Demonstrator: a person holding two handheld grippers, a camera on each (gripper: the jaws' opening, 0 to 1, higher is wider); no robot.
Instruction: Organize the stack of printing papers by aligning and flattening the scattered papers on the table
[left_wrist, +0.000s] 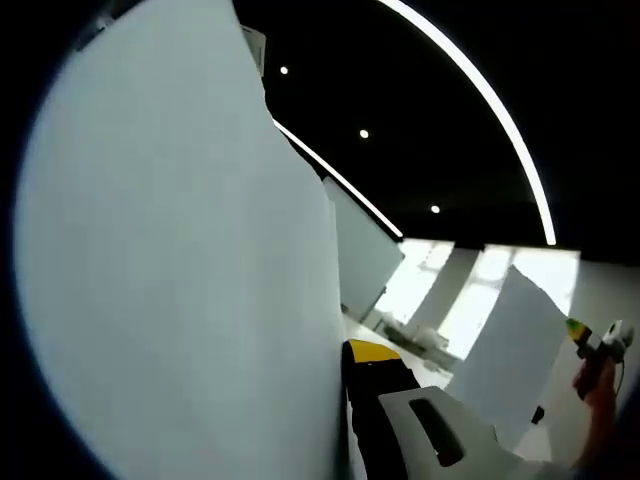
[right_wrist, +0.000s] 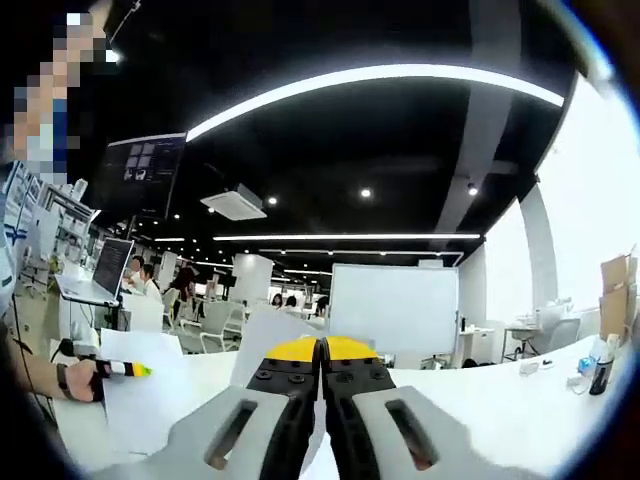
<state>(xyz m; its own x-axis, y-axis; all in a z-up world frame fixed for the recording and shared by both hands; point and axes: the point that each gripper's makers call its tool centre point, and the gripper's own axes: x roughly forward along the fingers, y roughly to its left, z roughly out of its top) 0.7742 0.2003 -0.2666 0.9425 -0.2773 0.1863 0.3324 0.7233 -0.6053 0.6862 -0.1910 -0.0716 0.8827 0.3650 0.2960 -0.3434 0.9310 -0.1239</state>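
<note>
White printing paper sheets (left_wrist: 180, 270) stand on edge across the left half of the left gripper view, pressed against the left gripper (left_wrist: 385, 395). One grey jaw with yellow-and-black tip lies just right of the sheet edge; the second jaw is hidden behind the paper, so whether this tool is open or closed cannot be told. Further right, another white sheet (left_wrist: 510, 350) stands tilted, with the other handheld tool near it at the view's right edge.

Grey jaws with black inner pads and yellow tips rise from the bottom of the right gripper view. The right gripper (right_wrist: 322, 350) is closed: both jaws meet along the centre line, with a thin white sheet (right_wrist: 275, 335) caught between the tips and rising behind them. To the left, a loose white sheet (right_wrist: 150, 390) lies over the white table (right_wrist: 500, 410), next to a person's hand (right_wrist: 75, 382) holding the other tool. Beyond the table stand a white whiteboard (right_wrist: 395, 305), office chairs, seated people and a laptop (right_wrist: 100, 270). Long curved ceiling light strips (right_wrist: 370, 80) run across the black ceiling.
</note>
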